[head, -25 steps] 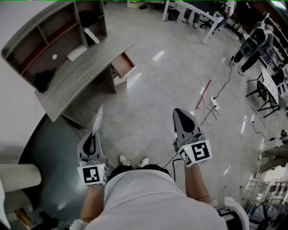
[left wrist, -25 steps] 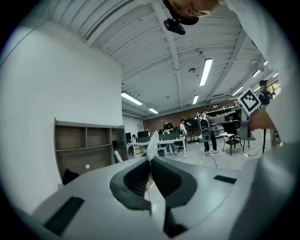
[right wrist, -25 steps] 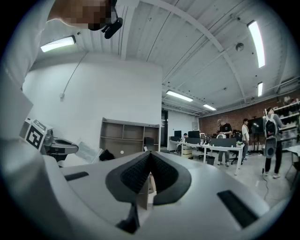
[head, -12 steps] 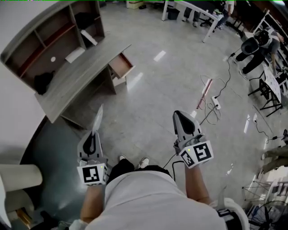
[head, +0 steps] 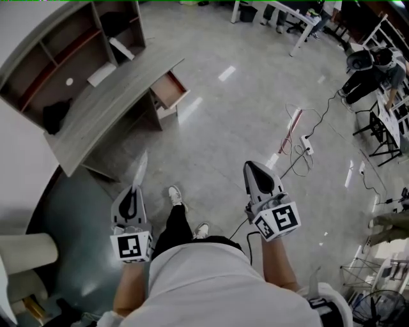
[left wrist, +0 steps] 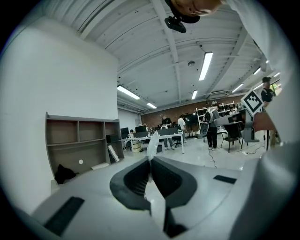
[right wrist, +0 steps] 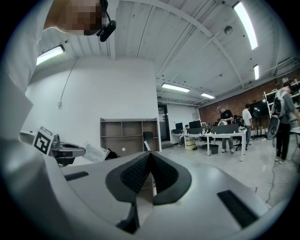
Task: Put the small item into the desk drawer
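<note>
My left gripper (head: 133, 189) is shut on a small thin whitish packet (head: 140, 167) that sticks out past its tips; in the left gripper view the packet (left wrist: 152, 146) rises from the closed pads of that gripper (left wrist: 150, 160). My right gripper (head: 250, 165) is shut with nothing in it, and its pads meet in the right gripper view (right wrist: 150, 154). Both are held level over the floor. The grey desk (head: 108, 105) stands ahead at upper left, its drawer (head: 169, 89) pulled open at the right end.
A shelf unit (head: 70, 51) backs the desk, with a black thing (head: 54, 115) and a white sheet (head: 101, 74) on it. Cables and a power strip (head: 305, 147) lie on the floor at right. White tables (head: 281, 13) and people (head: 367, 70) are beyond.
The person has stepped forward, one foot now out ahead. The desk and floor have slid a little in the head view. Both grippers keep their places and stay shut.
</note>
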`<action>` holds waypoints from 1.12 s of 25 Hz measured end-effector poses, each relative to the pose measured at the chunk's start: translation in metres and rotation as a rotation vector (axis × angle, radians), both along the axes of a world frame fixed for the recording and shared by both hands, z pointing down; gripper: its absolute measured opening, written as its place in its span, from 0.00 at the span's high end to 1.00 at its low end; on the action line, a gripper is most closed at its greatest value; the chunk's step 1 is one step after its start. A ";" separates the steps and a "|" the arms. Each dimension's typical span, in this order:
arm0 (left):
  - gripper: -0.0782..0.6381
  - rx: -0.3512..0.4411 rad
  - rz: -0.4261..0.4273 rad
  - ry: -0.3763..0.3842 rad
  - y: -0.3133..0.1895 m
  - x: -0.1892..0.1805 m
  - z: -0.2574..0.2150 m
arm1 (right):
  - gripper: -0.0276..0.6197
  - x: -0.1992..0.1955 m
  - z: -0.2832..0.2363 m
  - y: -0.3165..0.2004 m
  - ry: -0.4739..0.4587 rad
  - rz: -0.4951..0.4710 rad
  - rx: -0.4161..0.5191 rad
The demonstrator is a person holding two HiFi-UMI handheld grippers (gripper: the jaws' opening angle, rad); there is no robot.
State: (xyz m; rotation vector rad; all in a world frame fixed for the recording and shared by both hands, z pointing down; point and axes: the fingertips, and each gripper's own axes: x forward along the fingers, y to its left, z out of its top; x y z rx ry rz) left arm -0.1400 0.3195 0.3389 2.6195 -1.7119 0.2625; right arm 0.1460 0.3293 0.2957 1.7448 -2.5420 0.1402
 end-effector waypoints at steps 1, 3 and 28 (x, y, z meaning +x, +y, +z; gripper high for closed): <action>0.86 -0.008 0.004 0.002 -0.008 0.002 0.005 | 0.92 0.001 0.003 -0.007 0.006 -0.002 -0.006; 0.86 -0.019 0.016 0.013 -0.032 0.007 0.014 | 0.92 0.004 0.009 -0.026 0.015 0.002 -0.015; 0.86 -0.057 0.120 0.085 -0.329 -0.025 0.028 | 0.92 -0.059 -0.011 -0.300 0.111 0.031 -0.068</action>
